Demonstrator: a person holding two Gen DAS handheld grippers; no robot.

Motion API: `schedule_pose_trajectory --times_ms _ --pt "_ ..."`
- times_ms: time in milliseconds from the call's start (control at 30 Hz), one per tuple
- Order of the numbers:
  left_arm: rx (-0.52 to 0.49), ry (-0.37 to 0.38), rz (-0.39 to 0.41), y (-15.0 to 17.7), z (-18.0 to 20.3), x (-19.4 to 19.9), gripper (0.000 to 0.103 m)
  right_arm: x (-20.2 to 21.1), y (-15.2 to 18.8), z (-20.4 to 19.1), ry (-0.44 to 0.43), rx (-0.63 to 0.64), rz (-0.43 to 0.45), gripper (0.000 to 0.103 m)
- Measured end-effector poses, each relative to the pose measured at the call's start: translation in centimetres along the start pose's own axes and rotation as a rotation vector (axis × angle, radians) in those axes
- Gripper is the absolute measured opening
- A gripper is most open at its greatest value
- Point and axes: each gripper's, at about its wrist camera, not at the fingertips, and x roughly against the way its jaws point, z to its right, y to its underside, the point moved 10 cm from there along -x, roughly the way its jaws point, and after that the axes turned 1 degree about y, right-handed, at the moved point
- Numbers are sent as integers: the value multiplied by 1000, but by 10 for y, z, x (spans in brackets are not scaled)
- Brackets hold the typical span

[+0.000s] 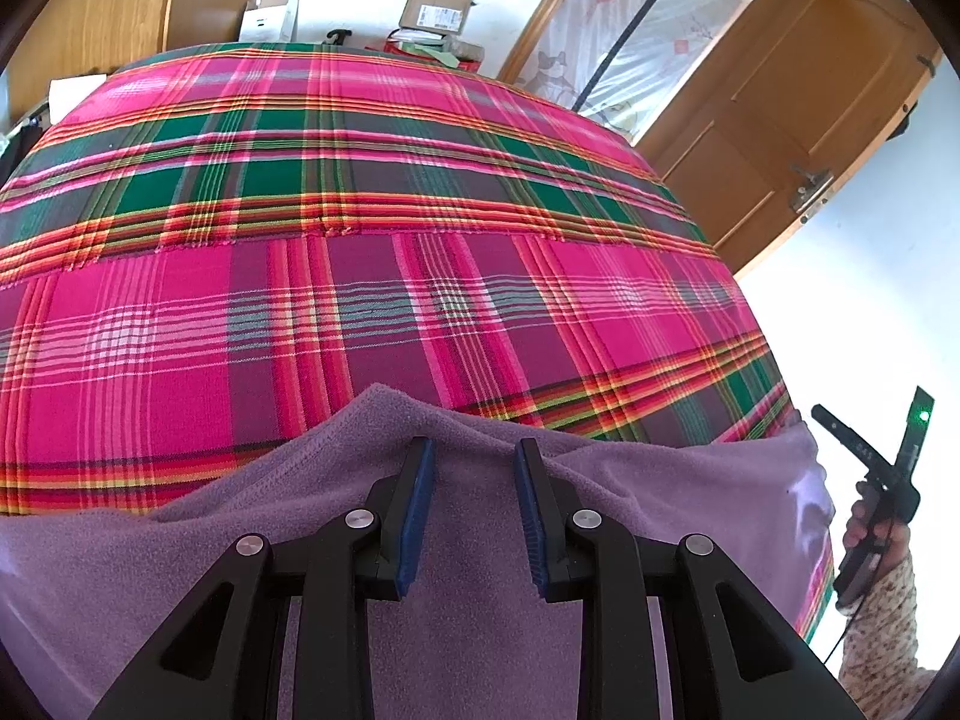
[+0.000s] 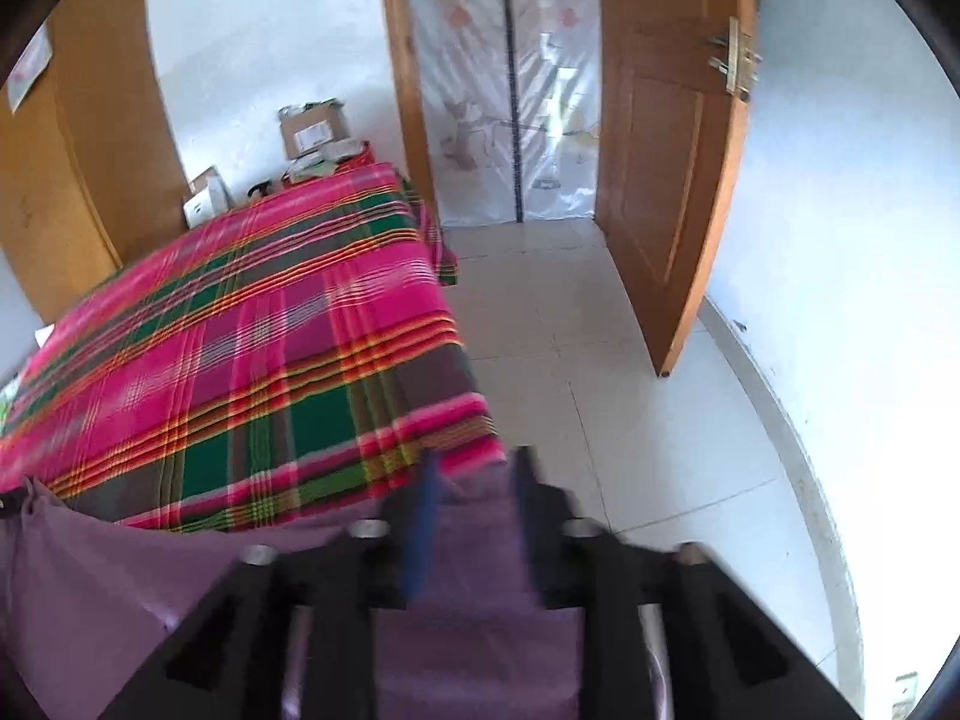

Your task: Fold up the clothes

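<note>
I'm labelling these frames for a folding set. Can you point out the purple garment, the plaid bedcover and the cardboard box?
purple garment [image 1: 468, 540]: left wrist view, fleece between the fingers.
plaid bedcover [image 1: 372, 312]: left wrist view, pink middle area.
cardboard box [image 1: 435, 9]: left wrist view, front face.

Left tool [image 1: 474, 516] angled downward, jaws parted; right tool [image 2: 477, 516] likewise, blurred, jaws apart.

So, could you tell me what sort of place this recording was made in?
Probably a bedroom in a home: a bed under a pink and green plaid cotton sheet, an open brown wooden door onto white floor tiles, and cardboard boxes stacked by the wall.
</note>
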Motion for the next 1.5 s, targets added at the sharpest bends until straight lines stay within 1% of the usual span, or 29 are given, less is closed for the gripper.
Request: schedule_pose_trajectory --times_ms 133,167,233,300,333,367,467,600,733,767,867,967,1033,1267,1300,1367,1433,1500 --pt "-1 0 0 0 0 0 29 -4 16 10 -55 -76 -60 38" --pt "-2 -1 0 0 0 1 29 -7 19 11 -60 -85 -73 38" --pt "-2 -3 0 0 0 1 29 -9 19 12 -51 -83 -70 37" --pt "-1 -2 -1 0 0 1 29 -10 17 13 -32 -71 -59 21" --pt "0 -1 -1 0 0 1 29 -10 15 14 -15 -56 -53 6" --pt "1 0 -1 0 0 1 29 -10 13 15 -7 -43 -51 4" --pt "1 -1 0 0 0 1 29 -8 11 14 11 -26 -33 3" --pt "1 -1 -1 0 0 0 29 -4 0 15 47 -39 30 2" --pt "1 0 0 0 -1 0 29 -11 -9 12 102 -8 38 2" --pt "2 1 1 0 -1 1 29 -11 -10 11 104 -8 39 2" --pt "3 3 0 0 -1 1 29 -19 -8 11 107 -1 12 2" --pt "2 1 1 -1 -1 0 29 -22 -10 10 104 -5 5 2" --pt "2 0 0 -1 -1 0 29 -29 -9 8 121 13 -24 2" --pt "11 -5 -15 0 -1 2 29 -33 -9 5 181 60 -42 3" --pt "12 -7 -20 1 -1 4 29 -33 -9 5 195 70 -44 5" --pt "13 -9 -22 3 -2 10 29 -32 -9 6 235 93 -47 15" --pt "12 -13 -15 6 -4 17 29 -23 -10 4 235 75 -32 23" --pt "13 -18 -6 9 -7 25 29 -11 -10 1 222 48 -8 24"
